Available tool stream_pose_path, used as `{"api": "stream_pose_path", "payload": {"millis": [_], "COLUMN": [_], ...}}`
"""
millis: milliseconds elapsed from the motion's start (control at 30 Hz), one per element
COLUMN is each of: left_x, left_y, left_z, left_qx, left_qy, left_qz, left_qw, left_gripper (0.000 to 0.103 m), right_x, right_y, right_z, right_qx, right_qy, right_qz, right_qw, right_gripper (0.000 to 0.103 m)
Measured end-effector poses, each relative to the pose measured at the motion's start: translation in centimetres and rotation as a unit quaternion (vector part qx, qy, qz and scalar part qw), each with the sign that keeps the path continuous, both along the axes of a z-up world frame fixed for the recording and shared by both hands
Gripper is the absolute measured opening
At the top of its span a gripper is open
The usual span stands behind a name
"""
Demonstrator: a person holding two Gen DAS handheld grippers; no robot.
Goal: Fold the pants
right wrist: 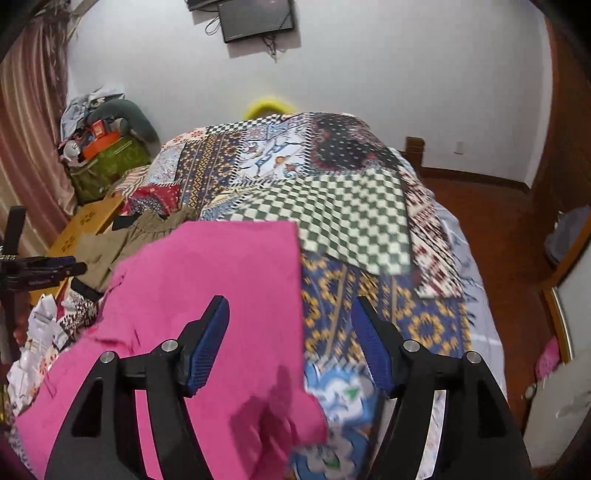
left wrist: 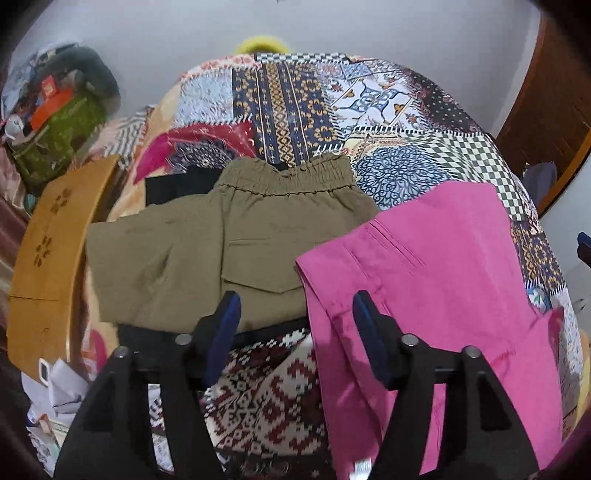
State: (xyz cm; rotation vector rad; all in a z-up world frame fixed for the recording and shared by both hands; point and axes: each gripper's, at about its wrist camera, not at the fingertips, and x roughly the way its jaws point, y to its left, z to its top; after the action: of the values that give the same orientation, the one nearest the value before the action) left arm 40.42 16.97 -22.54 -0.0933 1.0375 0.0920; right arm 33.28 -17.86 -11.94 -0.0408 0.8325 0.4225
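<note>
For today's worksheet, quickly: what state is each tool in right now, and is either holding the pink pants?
Left tool: open, holding nothing; it hangs above the pink pants.
Right tool: open, holding nothing; the pink pants lie loose below it.

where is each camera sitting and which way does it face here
Left wrist: sits on the left gripper, looking down and forward over the bed at the olive pants and pink pants; only its own open jaws show.
Right wrist: sits on the right gripper, facing the same way across the patchwork bedspread toward the wall screen; its open jaws show, and the left gripper at the left edge.
Shared: both pants, the bedspread, the yellow thing past the bed's far end.
</note>
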Motion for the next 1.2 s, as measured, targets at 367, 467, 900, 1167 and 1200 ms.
{"api": "stream_pose_path", "payload": {"millis": [367,467,900,1167,1200], "left_x": [3.8,4.4,5.7,5.3,5.2], "left_y": [0.3,0.3,0.7,-1.6,-1.7], "left_z": [-4.9,-5.5,-6.7,-5.8,-5.5], "left_qx": [-0.011,-0.013,-0.096,-0.007,0.002], "left_qy": [0.034,0.031,0.039,0.02,0.017], "left_qz": [-0.015,-0.022,-0.031,-0.036,-0.037], "left_qw": [0.9993,0.9992,0.9941,0.9991,0.9992], "left_gripper": [0.065,0.065,0.028,0.011,0.011], "right_x": [6.5,8.5,12.8,12.9,12.9], "right_y": [2.4,2.9,4.7,5.6,5.8], "right_z": [-3.7,-4.8,-8.0,-7.9,-7.7], "right_qx": [0.021,0.018,0.042,0.022,0.017], "right_qy": [0.034,0.047,0.078,0.064,0.063], "right_qz": [0.004,0.006,0.021,0.025,0.026], "right_qw": [0.999,0.999,0.996,0.997,0.998], "right_gripper": [0.065,0.065,0.046,0.006,0.004]}}
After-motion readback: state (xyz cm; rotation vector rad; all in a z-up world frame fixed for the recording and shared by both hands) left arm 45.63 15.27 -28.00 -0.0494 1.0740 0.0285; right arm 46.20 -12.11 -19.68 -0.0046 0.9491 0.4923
